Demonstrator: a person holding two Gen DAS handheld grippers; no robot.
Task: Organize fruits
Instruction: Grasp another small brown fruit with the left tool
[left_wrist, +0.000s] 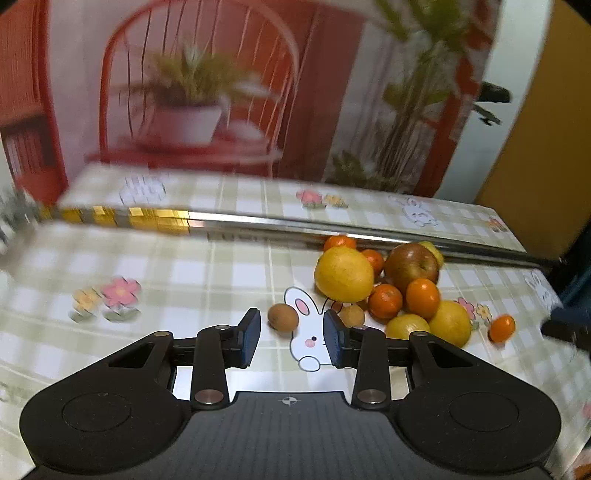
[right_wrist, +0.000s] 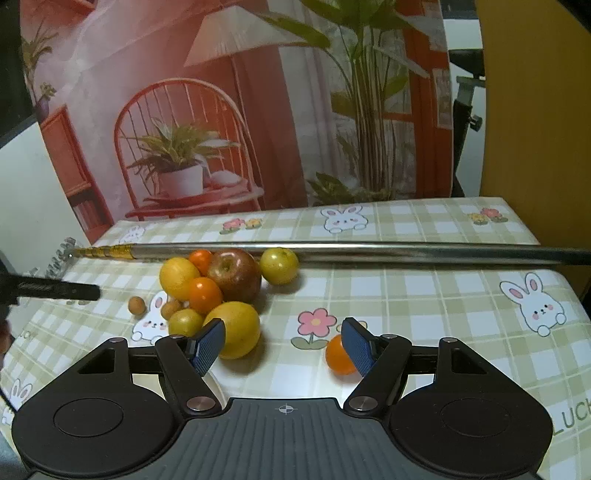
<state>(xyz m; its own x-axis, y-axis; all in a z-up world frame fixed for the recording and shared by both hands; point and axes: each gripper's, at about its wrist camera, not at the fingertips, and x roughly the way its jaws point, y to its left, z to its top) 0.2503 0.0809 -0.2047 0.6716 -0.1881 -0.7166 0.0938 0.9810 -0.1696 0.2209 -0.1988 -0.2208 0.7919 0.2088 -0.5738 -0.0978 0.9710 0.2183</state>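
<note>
A pile of fruit lies on the checked tablecloth: a red apple (right_wrist: 233, 275), yellow lemons (right_wrist: 236, 334), several oranges (right_wrist: 205, 294) and small brown longans (right_wrist: 136, 305). In the left wrist view the same pile shows with the apple (left_wrist: 413, 266), a big lemon (left_wrist: 343, 274) and a brown longan (left_wrist: 283, 316). My left gripper (left_wrist: 291, 338) is open, just short of that longan, nothing between its pads. My right gripper (right_wrist: 282, 345) is open; a lone orange (right_wrist: 339, 355) sits by its right pad, a lemon by its left pad.
A long metal pole (right_wrist: 369, 252) with a gold end lies across the table behind the fruit. A printed backdrop (right_wrist: 236, 110) of a chair and plants stands at the back edge. The other gripper's dark tip (right_wrist: 55, 290) reaches in at the left of the right wrist view.
</note>
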